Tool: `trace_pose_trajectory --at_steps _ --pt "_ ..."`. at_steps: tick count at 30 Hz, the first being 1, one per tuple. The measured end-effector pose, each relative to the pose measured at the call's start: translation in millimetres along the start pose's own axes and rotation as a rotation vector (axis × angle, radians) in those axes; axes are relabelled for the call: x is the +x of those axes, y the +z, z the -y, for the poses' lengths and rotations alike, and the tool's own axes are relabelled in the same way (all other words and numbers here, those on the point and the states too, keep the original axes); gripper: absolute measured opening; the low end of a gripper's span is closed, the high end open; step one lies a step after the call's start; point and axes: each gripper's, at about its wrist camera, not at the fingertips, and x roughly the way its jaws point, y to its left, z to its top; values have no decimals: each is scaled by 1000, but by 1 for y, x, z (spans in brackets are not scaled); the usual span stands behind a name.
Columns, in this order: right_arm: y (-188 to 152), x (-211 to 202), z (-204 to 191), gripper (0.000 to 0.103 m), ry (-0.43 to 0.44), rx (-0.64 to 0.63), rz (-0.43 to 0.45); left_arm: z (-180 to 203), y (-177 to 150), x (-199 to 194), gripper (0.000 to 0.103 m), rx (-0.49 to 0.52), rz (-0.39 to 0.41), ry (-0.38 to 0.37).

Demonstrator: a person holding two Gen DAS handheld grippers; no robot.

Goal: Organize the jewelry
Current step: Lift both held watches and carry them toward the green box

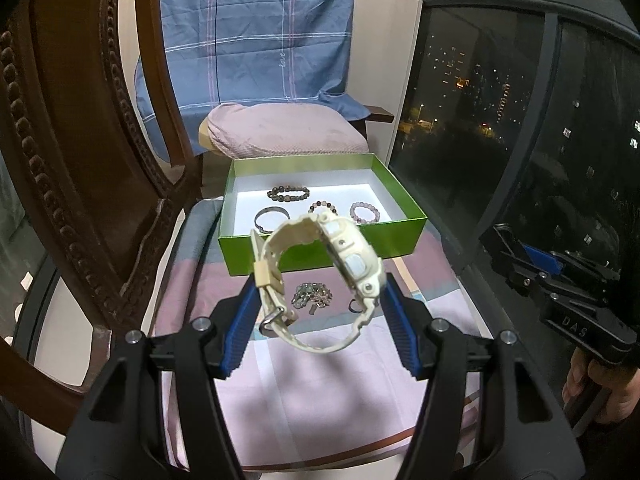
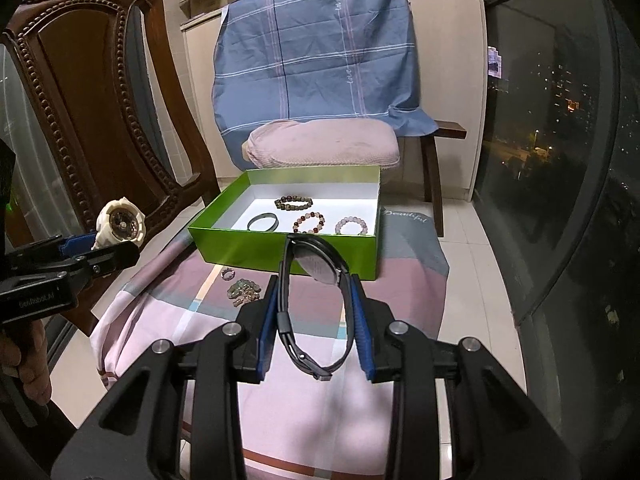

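Note:
My left gripper (image 1: pixel 318 286) is shut on a cream watch (image 1: pixel 352 256), held above the cloth in front of the green box (image 1: pixel 320 246); the cream watch also shows in the right wrist view (image 2: pixel 120 230). My right gripper (image 2: pixel 316 288) is shut on a black watch (image 2: pixel 316 280), just before the box's near wall (image 2: pixel 280 246). The box holds several bracelets: a dark bead one (image 2: pixel 293 203), a dark bangle (image 2: pixel 262 222), a red-white bead one (image 2: pixel 309 222) and a pale pink one (image 2: pixel 351 226). A crumpled necklace (image 1: pixel 313 295) and a ring (image 2: pixel 227 274) lie on the cloth.
The box stands on a stool covered with a pink-and-grey cloth (image 2: pixel 320 400). A carved wooden chair (image 2: pixel 96 92) stands at the left. A pink cushion (image 2: pixel 324 144) and a blue sheet (image 2: pixel 316 52) are behind the box. A dark window (image 2: pixel 560 120) is at the right.

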Motion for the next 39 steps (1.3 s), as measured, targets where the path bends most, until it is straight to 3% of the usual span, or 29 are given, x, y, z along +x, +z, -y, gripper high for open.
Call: trace_pose_trajectory --at_steps 32,35,39 --pt "-2 21 -11 34 8 -4 -40 2 0 13 60 -25 -34 -3" --pt "12 36 -12 34 9 -6 -43 3 1 15 60 -23 -34 -3" --pt "60 77 -8 34 -18 -22 -22 3 2 18 60 -35 -45 -21"
